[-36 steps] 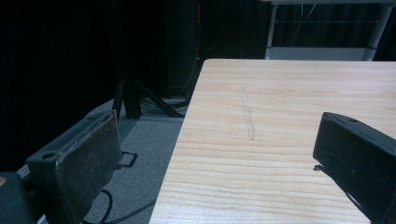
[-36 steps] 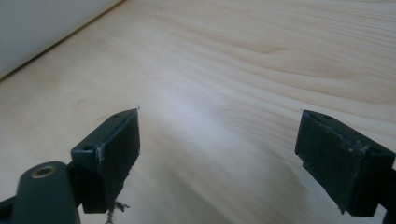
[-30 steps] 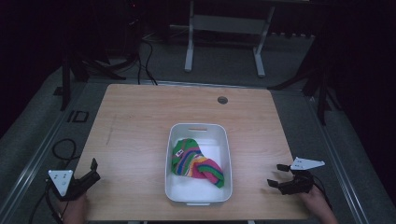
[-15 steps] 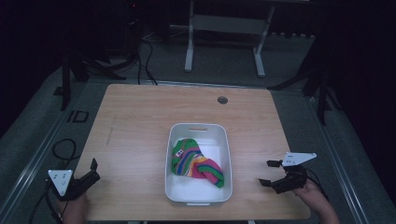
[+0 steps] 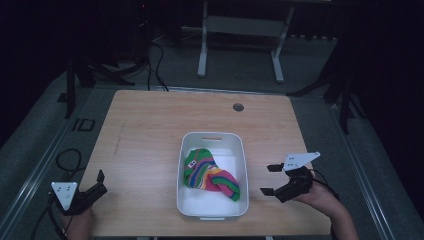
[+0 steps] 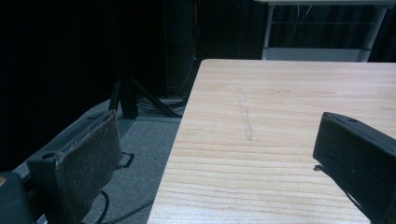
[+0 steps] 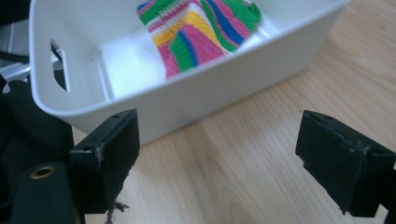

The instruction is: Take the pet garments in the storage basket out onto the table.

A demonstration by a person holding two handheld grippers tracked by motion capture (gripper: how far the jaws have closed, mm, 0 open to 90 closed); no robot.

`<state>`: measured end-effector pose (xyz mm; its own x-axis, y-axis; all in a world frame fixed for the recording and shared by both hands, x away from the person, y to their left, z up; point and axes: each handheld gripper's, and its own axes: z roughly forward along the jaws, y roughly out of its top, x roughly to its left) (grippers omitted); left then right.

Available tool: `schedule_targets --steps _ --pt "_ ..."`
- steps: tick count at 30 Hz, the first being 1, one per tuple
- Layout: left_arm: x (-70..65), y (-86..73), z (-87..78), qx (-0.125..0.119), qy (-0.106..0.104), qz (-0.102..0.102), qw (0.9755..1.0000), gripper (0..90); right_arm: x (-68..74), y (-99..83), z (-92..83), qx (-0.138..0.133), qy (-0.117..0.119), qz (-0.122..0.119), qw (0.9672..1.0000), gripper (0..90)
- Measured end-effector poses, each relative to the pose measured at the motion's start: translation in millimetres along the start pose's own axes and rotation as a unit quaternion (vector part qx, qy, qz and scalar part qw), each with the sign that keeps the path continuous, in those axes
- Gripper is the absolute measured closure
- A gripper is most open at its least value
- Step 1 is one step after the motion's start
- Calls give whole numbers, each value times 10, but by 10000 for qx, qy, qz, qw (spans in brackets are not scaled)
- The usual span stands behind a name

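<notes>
A striped knitted cloth [image 5: 210, 172] lies bunched inside a white tub [image 5: 242, 165] at the middle of a wooden table [image 5: 150, 130], its far end cut off at the top edge of the right gripper view. The right gripper [image 5: 267, 179], jaws wide apart and holding nothing, hovers just beside the tub's right wall. The left gripper [image 5: 98, 182], also spread and empty, sits at the table's near-left corner, well apart from the tub, with the room behind too dark to read.

The left gripper [image 5: 100, 181] sits low at the near left, held in a hand [image 5: 79, 224], jaws wide apart. The right gripper [image 5: 270, 179] points left, jaws spread and empty.
</notes>
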<state>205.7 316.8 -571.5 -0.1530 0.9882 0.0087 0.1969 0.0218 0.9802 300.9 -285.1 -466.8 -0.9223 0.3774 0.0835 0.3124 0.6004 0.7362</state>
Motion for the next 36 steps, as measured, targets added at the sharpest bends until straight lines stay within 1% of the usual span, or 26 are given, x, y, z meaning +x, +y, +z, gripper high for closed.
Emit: schedule_targets --steps 5,13,18,23,28,32,36 --pt "3 0 0 0 -7 -8 10000 15 63 251 112 72 170 -217 9996 132" --pt "7 -1 -2 -18 -26 -23 10000 14 123 559 359 194 340 -428 9983 125" --pt "11 -1 -1 -16 -50 -34 10000 14 167 703 572 447 465 -615 9960 131" --pt "14 -1 -1 -17 -69 -41 10000 14 210 866 771 626 552 -766 9936 132" --pt "15 -1 -2 -20 -80 -41 10000 14 238 1045 958 702 638 -843 9919 132" --pt "15 -1 -2 -20 -100 -34 9999 14 251 1175 1128 819 641 -897 9905 133" --pt "16 -2 -2 -29 -118 -37 9999 14 253 1262 1288 928 678 -869 9896 133"
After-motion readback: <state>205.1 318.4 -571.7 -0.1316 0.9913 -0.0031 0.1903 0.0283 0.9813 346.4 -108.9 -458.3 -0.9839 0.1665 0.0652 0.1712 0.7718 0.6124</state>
